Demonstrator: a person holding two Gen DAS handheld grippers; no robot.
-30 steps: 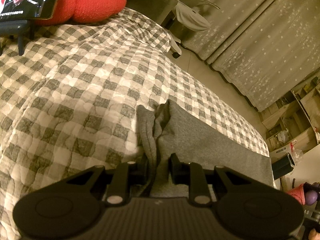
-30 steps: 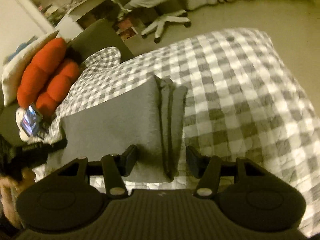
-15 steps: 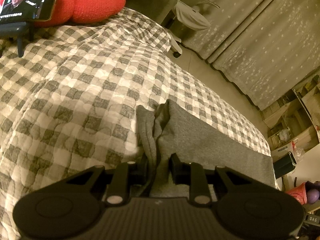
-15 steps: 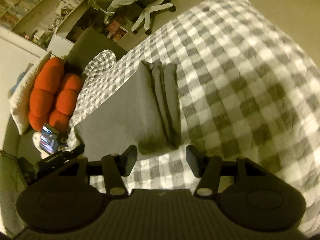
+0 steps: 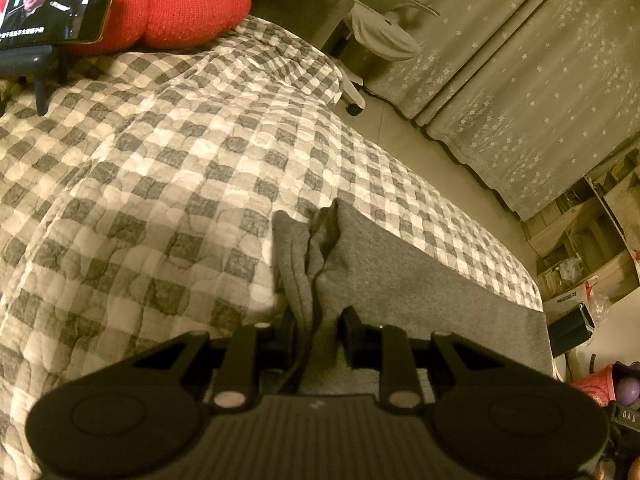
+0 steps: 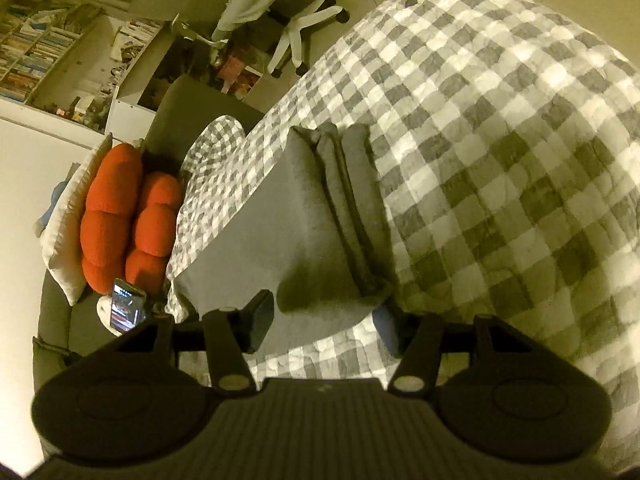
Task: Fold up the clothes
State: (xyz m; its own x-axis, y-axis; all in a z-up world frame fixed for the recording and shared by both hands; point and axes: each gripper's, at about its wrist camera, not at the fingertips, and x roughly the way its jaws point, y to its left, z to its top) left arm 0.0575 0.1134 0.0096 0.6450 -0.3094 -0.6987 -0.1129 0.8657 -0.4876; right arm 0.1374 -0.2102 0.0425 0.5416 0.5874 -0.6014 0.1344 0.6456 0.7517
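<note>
A grey folded garment (image 5: 408,280) lies on the checked bedspread (image 5: 168,168). Its rolled, layered edge runs between the pads of my left gripper (image 5: 318,332), which is shut on that edge. In the right wrist view the same garment (image 6: 304,216) shows as a flat grey panel with thick folds along its right side. My right gripper (image 6: 326,326) is open and hovers just short of the garment's near end, with nothing held between its fingers. The checked bedspread (image 6: 500,140) spreads to the right of it.
A red cushion (image 5: 172,8) and a phone on a stand (image 5: 52,0) sit at the head of the bed. An office chair (image 6: 296,36) stands on the floor beyond the bed. Star-patterned curtains (image 5: 520,80) and cluttered shelves (image 5: 592,240) line the room's edge.
My right gripper has drawn back and up from the garment, which it straddled a second ago; it stays open. The left gripper has kept its hold and barely moved.
</note>
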